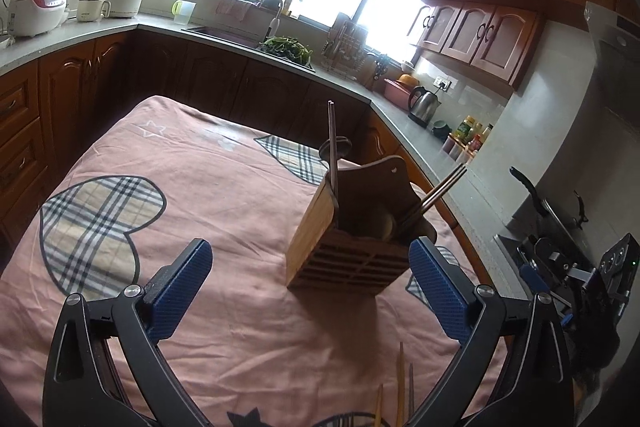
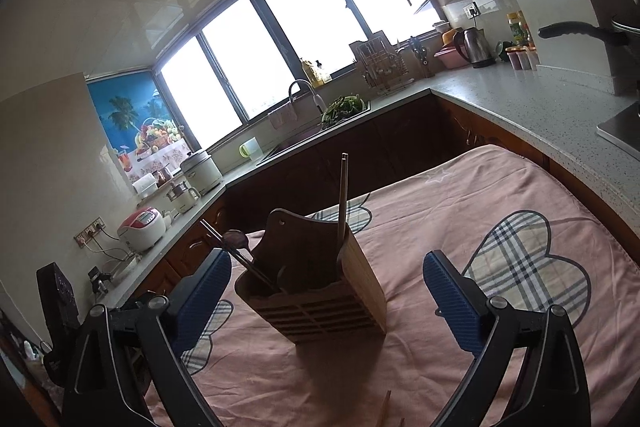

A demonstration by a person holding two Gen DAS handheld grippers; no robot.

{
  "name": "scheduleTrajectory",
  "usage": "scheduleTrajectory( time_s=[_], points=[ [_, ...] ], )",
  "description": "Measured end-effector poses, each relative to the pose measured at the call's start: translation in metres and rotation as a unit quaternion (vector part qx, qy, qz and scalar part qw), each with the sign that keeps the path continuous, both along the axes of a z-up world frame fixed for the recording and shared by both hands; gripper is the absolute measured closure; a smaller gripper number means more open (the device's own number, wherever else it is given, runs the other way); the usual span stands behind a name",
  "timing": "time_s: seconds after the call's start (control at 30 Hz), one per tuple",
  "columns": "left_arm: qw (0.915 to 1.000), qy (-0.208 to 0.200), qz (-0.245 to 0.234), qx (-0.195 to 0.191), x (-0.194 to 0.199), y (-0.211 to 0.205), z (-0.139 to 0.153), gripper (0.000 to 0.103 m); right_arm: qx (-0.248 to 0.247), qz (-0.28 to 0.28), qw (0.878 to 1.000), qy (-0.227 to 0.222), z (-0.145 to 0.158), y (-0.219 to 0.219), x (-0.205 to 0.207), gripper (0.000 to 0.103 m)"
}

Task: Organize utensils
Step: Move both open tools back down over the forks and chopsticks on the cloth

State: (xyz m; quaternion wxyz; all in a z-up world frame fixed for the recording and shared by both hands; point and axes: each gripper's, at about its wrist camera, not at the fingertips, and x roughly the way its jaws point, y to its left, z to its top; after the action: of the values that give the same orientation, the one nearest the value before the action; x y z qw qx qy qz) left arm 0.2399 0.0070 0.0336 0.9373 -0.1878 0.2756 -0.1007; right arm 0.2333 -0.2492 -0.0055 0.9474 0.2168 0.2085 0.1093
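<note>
A wooden utensil holder (image 1: 344,251) stands upright on the pink cloth (image 1: 200,187); it also shows in the right wrist view (image 2: 320,291). Dark chopsticks (image 1: 332,147) and metal chopsticks (image 1: 444,191) lean out of it, with a dark spoon (image 1: 336,147) behind. Loose wooden chopsticks (image 1: 400,387) lie on the cloth near me, and their tip (image 2: 386,407) shows in the right wrist view. My left gripper (image 1: 316,287) is open and empty, just in front of the holder. My right gripper (image 2: 332,299) is open and empty, straddling the holder's view. The right gripper's body (image 1: 580,287) shows at the right.
The table is ringed by a counter (image 1: 100,31) with rice cookers (image 1: 36,11), a sink (image 1: 232,31), a dish rack (image 1: 344,47), a kettle (image 1: 424,107) and bottles (image 1: 468,135). A stove with a pan (image 1: 552,211) stands at the right. The cloth's edges drop off at the far side.
</note>
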Motion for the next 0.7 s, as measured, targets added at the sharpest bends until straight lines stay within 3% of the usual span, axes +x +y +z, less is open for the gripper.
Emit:
scheduleTrajectory(
  time_s=[0.7],
  points=[
    [0.9977, 0.058, -0.032, 0.016, -0.085, 0.000, -0.048, 0.002, 0.019, -0.015, 0.997, 0.074, -0.044, -0.016, -0.096, 0.005]
  ],
)
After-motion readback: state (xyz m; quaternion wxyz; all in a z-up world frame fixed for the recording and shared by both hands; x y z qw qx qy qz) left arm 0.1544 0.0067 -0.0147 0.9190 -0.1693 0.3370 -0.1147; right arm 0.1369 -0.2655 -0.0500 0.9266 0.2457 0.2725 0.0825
